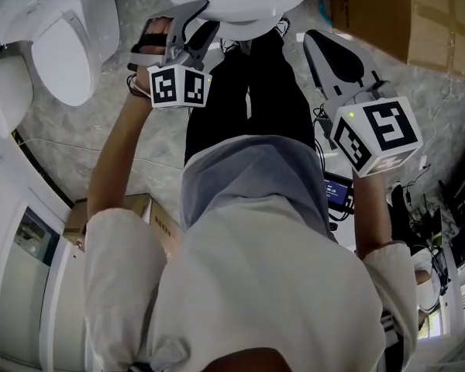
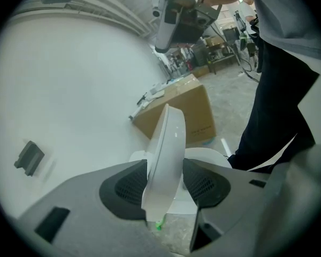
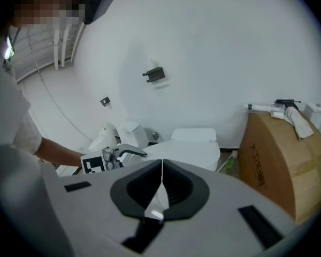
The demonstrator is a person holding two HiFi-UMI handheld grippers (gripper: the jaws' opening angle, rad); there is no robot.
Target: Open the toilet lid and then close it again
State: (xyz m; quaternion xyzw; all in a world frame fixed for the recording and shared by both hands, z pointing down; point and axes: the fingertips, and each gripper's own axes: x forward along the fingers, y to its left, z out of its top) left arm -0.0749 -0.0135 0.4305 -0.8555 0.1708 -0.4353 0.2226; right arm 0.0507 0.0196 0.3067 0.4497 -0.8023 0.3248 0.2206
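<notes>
White plastic, the toilet lid (image 2: 170,138) is pinched at its front edge by the left gripper (image 2: 165,185), seemingly to guide its swing, while the right gripper (image 3: 161,185), jaws pressed together on nothing, hangs idle beside it.

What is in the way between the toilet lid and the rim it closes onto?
Nothing visible. The left hand-held gripper clamps the toilet lid by its edge, and the white rim beneath looks bare where it shows.
</notes>
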